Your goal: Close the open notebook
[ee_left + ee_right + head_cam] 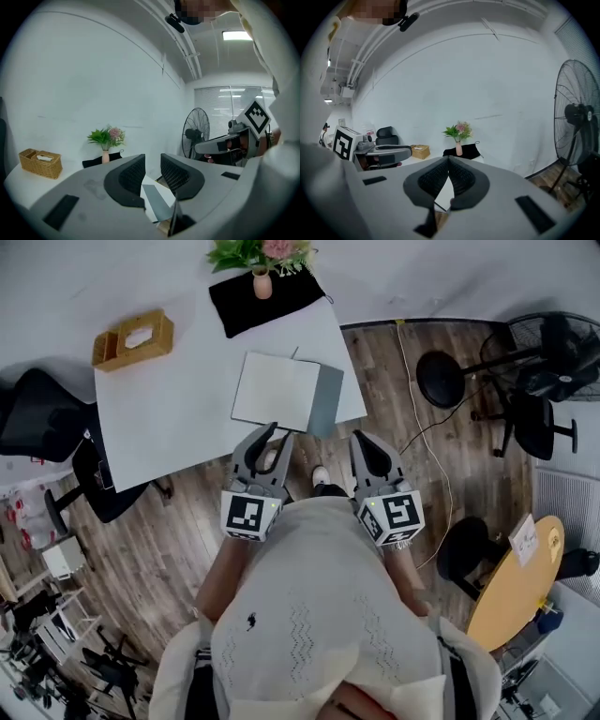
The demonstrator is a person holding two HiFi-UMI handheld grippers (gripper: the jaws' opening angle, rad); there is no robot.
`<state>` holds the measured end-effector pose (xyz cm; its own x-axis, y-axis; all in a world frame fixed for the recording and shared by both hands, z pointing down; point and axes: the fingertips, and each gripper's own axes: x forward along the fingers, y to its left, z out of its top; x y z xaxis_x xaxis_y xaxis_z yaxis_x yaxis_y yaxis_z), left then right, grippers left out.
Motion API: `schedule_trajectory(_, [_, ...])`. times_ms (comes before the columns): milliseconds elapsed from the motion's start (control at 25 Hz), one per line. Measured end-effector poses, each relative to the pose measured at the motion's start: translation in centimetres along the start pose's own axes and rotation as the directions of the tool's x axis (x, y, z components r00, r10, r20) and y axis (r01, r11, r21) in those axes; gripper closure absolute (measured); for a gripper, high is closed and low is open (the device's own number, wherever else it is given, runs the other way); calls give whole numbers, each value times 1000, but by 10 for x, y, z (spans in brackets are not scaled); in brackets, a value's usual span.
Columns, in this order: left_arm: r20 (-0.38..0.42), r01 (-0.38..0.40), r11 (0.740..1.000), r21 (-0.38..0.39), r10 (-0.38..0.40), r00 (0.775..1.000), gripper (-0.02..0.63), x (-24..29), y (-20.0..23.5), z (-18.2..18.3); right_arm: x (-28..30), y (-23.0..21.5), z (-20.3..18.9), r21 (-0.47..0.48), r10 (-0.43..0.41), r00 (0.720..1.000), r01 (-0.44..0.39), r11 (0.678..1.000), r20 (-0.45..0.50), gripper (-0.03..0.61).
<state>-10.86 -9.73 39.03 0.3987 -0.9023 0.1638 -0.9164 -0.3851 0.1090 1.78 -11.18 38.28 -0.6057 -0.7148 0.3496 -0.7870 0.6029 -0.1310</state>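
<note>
fig. head view with both claw views. the notebook (pixel 277 392) lies on the white worktop (pixel 178 418) near its front edge. a blank white page faces up, and a narrower grey cover leaf (pixel 326 400) sits along its right side. from above it cannot be told whether that leaf lies flat or stands raised.

the left claw (pixel 279 434) hangs just short of the notebook's near edge with its jaws apart, gripping nothing. in the left claw view, only a wedge of the grey leaf and a sliver of white page show through the gap. the claw's own body cuts off the rest.

the right claw (pixel 362 436) is off the worktop's front edge, over the wooden floor (pixel 394 381), just right of the notebook. its jaw tips meet and nothing is between them. in the right claw view, a pale sliver shows below the joined tips. it is too small to tell whether it is page or worktop.

the marker cubes and the person's pale top (pixel 319 596) hide both hands in the head view.

further back on the worktop are a wicker basket (pixel 133 338) and a black cloth (pixel 281 301). a pink vase (pixel 262 283) of flowers stands on the cloth, with its blooms cut off by the frame's top. a dark chair (pixel 94 479) is partly tucked under the worktop. a standing fan (pixel 553 357) is at the right.
</note>
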Motion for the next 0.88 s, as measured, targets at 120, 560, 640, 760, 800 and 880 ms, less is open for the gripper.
schedule_trajectory(120, [-7,87,996,18,-87,996,508,12,2,5,-2,-1,-1,27,-72,997,72,997,10,577])
schedule_trajectory(560, [-79,334,941,56,-330,941,508,46,-13,-8,-13,-11,-2,96,-284,958,280,955,31,578])
schedule_trajectory(640, [-98,371,927,60,-364,926,506,51,-19,-14,-18,-13,-6,110,-316,948,312,944,26,578])
schedule_trajectory(760, [-128,413,909,61,-404,906,506,57,-29,-25,-28,-16,-12,127,-355,935,351,928,12,578])
schedule_trajectory(800, [-142,427,902,68,-415,899,506,58,-32,-30,-31,-17,-14,133,-367,930,363,922,7,578])
schedule_trajectory(880, [-174,452,888,86,-434,884,506,61,-38,-42,-36,-19,-18,143,-388,922,384,912,-5,577])
